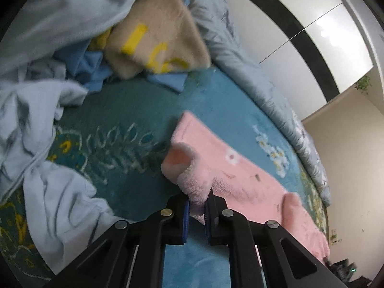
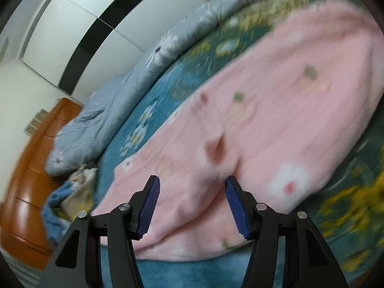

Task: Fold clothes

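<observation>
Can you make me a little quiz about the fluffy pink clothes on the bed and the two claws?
1. True or false: the left claw is pinching an edge of the pink fleece garment.
2. What is the right claw doing? A) gripping a beige sweater B) open over the pink garment C) holding a hanger
3. Fill in: the garment lies on a ____ coloured floral blanket.

Key
1. True: its blue pads are closed on the fluffy edge.
2. B: its jaws stand wide apart with pink fleece between and beyond them.
3. Teal.
</observation>
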The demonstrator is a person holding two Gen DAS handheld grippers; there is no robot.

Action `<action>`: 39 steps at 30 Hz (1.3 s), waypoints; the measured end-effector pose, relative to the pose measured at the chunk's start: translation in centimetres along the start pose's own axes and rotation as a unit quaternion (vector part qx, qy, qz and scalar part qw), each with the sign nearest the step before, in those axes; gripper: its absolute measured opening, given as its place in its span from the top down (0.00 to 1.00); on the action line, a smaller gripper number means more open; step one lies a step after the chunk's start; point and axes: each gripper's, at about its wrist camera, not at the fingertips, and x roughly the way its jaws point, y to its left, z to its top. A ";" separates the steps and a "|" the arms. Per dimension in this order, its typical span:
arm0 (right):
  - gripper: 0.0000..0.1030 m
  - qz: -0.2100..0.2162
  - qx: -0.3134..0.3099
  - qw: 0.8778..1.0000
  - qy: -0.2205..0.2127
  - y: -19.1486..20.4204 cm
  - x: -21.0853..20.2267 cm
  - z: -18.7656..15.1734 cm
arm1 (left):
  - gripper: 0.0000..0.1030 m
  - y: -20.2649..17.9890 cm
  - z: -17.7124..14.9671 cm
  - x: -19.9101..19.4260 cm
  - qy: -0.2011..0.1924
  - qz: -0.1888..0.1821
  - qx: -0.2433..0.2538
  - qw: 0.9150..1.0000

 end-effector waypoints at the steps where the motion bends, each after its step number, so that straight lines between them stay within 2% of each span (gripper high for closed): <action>1: 0.44 -0.016 -0.017 1.000 -0.010 0.7 -0.4 0.5 | 0.90 0.3 -0.1 0.3 0.003 0.002 0.000 1.000; 4: 0.44 -0.011 -0.084 0.996 0.007 5.0 1.2 2.1 | 0.90 0.6 -0.7 1.5 0.004 0.010 0.007 1.000; 6: 0.44 -0.002 -0.137 0.990 0.041 9.3 3.9 2.2 | 0.90 0.7 -0.7 1.6 0.006 0.006 0.007 1.000; 11: 0.44 -0.010 -0.242 0.961 0.136 19.1 13.0 -0.6 | 0.89 0.8 -0.7 2.1 0.012 -0.001 0.014 1.000; 15: 0.44 -0.050 -0.272 0.948 0.161 22.0 18.0 -2.5 | 0.89 0.8 -0.6 2.3 0.020 -0.007 0.021 1.000; 20: 0.45 -0.114 -0.281 0.938 0.170 22.6 21.5 -3.6 | 0.89 1.1 -0.4 2.5 0.026 -0.022 0.022 0.999; 21: 0.50 -0.124 -0.281 0.936 0.170 22.6 21.9 -3.8 | 0.89 1.2 -0.4 2.6 0.026 -0.025 0.021 0.999; 24: 0.87 -0.150 -0.285 0.933 0.163 22.2 22.6 -3.5 | 0.89 1.3 -0.3 2.8 0.027 -0.031 0.022 0.999; 26: 0.91 -0.129 -0.258 0.943 0.167 22.0 22.1 -2.2 | 0.89 1.5 -0.2 2.7 0.029 -0.035 0.021 0.999; 33: 0.91 -0.091 -0.241 0.960 0.110 24.9 20.0 2.3 | 0.88 1.1 0.0 2.9 0.031 -0.029 0.020 0.999; 35: 0.90 -0.100 -0.232 0.957 0.143 23.9 21.8 1.4 | 0.87 0.9 0.2 3.0 0.037 -0.025 0.021 0.999; 36: 0.86 -0.105 -0.227 0.955 0.159 23.4 22.8 0.9 | 0.86 0.8 0.2 3.1 0.040 -0.023 0.021 0.999; 39: 0.77 -0.056 -0.208 0.962 0.165 22.6 21.2 1.0 | 0.81 0.5 0.5 3.2 0.048 -0.019 0.023 0.998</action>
